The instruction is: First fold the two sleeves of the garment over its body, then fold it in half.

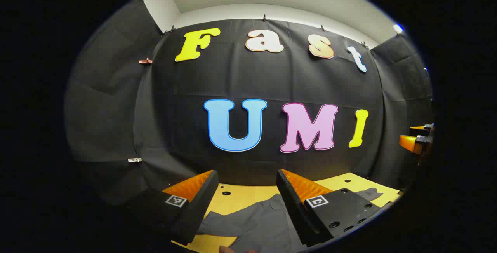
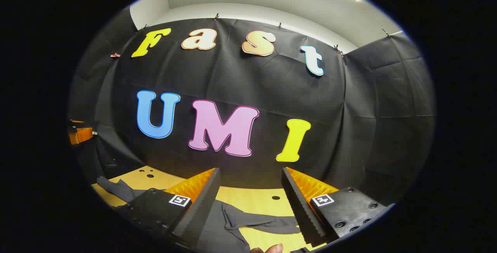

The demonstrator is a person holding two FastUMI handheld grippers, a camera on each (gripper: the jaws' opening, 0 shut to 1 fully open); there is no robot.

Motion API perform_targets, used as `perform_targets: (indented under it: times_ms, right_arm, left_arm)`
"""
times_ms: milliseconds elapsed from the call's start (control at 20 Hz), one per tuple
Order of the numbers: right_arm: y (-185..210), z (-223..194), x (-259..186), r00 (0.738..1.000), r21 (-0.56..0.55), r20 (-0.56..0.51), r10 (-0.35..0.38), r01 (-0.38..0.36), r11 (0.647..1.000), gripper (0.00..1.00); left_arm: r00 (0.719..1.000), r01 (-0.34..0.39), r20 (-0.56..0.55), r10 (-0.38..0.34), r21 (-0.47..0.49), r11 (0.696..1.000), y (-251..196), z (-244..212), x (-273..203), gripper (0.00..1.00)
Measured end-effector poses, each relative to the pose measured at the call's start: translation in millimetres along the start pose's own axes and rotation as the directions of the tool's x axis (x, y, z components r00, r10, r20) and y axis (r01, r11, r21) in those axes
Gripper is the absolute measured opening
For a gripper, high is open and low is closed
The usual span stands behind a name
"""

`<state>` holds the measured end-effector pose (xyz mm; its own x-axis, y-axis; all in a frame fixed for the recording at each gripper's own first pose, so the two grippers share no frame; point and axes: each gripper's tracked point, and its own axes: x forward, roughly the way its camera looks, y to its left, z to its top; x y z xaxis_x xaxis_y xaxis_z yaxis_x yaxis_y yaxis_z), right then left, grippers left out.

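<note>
Above the table, jaws wide, nothing gripped

Below both grippers the yellow table (image 1: 240, 196) carries the grey garment (image 1: 256, 222), lying left to right. Left gripper (image 1: 245, 191) and right gripper (image 2: 250, 191) hover apart-jawed; a sleeve (image 2: 264, 221) lies just beneath the right one, probably nearer.

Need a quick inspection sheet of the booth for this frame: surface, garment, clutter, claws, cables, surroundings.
Surface: yellow tabletop with a few small dark holes.
Job's things: grey garment lies spread on the table, rumpled; one sleeve trails outward across the yellow top, not yet folded over the body.
Clutter: nothing seen.
Claws: left claw open, held above the garment, gripping nothing; right claw open, above the sleeve, gripping nothing. A fingertip shows at the bottom edge of the right gripper view.
Cables: nothing seen.
Surroundings: black cloth wall clipped up along its top; pale wall and ceiling above.
</note>
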<state>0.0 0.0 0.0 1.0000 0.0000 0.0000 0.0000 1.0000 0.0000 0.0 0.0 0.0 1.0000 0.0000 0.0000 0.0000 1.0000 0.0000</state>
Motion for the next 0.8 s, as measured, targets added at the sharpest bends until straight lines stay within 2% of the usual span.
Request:
perform_targets:
  times_ms: [50, 150, 200, 350, 400, 700, 750, 800]
  right_arm:
    - [1.0, 0.6, -0.1, 1.000, -0.003, 0.000, 0.002, -0.002, 1.000, 0.92]
    - [4.4, 0.0, -3.1, 1.000, -0.007, -0.002, 0.016, -0.016, 1.000, 0.92]
    - [5.8, 0.5, -3.0, 1.000, -0.007, -0.004, 0.019, -0.019, 1.000, 0.97]
    - [6.1, 2.0, -2.2, 1.000, 0.002, -0.005, 0.020, -0.020, 1.000, 0.97]
    - [4.8, 1.2, -2.0, 1.000, 0.001, -0.006, 0.020, -0.020, 1.000, 0.92]
    - [1.3, -1.7, -0.3, 1.000, 0.006, -0.013, 0.021, -0.021, 1.000, 0.92]
    - [0.7, -2.1, 0.7, 1.000, 0.004, -0.014, 0.021, -0.021, 1.000, 0.97]
    - [-1.3, -2.0, 1.3, 1.000, 0.002, -0.014, 0.021, -0.021, 1.000, 0.92]
  left_arm:
    - [1.000, 0.000, -0.002, 0.000, -0.002, 1.000, 1.1, -1.0, -0.4, 0.95]
    - [1.000, 0.001, -0.007, -0.001, -0.008, 1.000, 1.9, -2.6, -0.8, 0.95]
    - [1.000, 0.001, -0.010, -0.001, -0.010, 1.000, 2.4, -1.7, 0.3, 0.95]
    - [1.000, -0.001, -0.014, 0.001, -0.011, 1.000, 3.3, -4.8, 0.3, 0.95]
    - [1.000, 0.000, -0.016, 0.000, -0.013, 1.000, 2.5, -4.5, 0.6, 0.95]
    - [1.000, 0.002, -0.021, -0.002, -0.010, 1.000, -1.3, -4.7, 0.8, 0.95]
    - [1.000, 0.004, -0.021, -0.005, -0.008, 1.000, -2.8, -5.9, -0.2, 0.95]
    - [1.000, 0.006, -0.022, -0.006, -0.006, 1.000, -4.6, -5.5, 0.0, 0.95]
